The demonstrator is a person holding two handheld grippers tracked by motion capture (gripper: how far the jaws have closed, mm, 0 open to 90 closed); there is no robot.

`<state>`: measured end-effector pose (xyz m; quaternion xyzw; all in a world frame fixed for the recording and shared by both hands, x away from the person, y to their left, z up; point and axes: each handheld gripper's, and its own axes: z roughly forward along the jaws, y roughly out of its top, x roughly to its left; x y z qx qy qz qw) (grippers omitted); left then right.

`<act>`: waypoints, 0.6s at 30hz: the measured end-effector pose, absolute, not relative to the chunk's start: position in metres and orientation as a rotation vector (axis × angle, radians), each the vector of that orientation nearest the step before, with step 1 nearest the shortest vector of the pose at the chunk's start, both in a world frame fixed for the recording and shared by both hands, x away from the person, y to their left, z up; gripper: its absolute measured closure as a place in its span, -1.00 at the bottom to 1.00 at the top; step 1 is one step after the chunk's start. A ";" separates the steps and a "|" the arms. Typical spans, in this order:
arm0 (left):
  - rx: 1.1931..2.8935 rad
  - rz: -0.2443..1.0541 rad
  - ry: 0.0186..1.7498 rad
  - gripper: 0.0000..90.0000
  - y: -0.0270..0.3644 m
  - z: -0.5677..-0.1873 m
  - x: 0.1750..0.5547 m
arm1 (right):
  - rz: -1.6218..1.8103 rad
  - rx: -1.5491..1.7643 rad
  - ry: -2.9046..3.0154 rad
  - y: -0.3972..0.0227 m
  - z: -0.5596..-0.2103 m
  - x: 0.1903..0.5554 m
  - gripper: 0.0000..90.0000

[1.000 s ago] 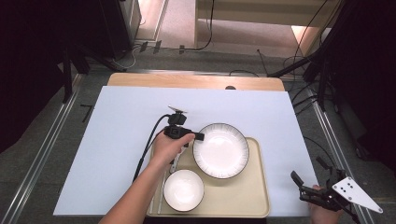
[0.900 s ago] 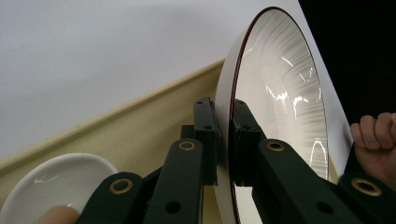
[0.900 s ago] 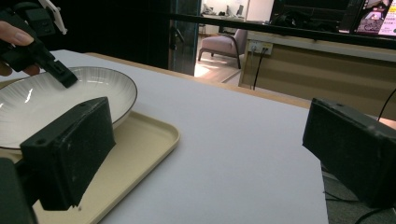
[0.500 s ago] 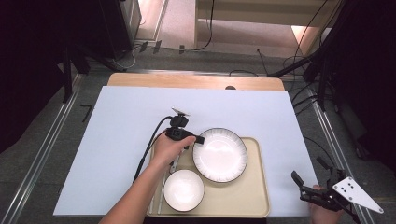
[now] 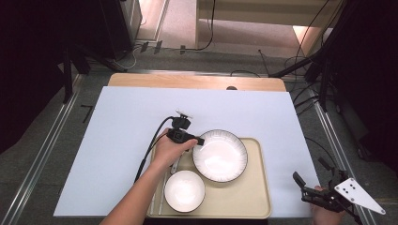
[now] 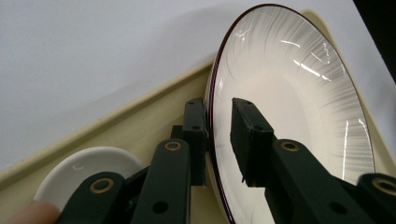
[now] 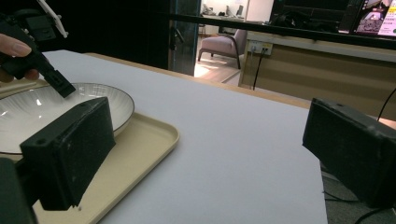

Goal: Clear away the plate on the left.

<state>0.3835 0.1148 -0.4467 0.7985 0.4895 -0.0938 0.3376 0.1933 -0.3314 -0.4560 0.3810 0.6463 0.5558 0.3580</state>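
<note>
Since the earlier frames, the left tool's (image 5: pixel 197 139) jaws had just been opening at the rim of the plate (image 5: pixel 220 155), which stayed in its place on the beige tray (image 5: pixel 256 199). We worked on a counter (image 5: pixel 117 140) covered with a white sheet, with dark floor and cables around it. In the left gripper view the rim stood between the jaws, one pad near the underside, the other clear above. A small bowl (image 5: pixel 184 191) sat just beside the plate. The right tool (image 5: pixel 309 187) hung released, wide apart, at the counter's near right corner. Much of the sheet lay free on the left and beyond the tray.
</note>
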 end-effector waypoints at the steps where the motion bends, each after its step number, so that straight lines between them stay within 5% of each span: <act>1: 2.106 -0.232 1.275 0.80 0.115 -0.447 0.383 | 1.434 0.983 1.669 -0.331 -0.456 0.194 -0.95; 13: 2.121 -0.268 1.268 0.89 0.111 -0.449 0.380 | 1.433 0.984 1.671 -0.331 -0.456 0.193 -0.95; 18: 2.103 -0.280 1.217 0.48 0.111 -0.443 0.377 | 1.434 0.983 1.667 -0.331 -0.456 0.193 -0.95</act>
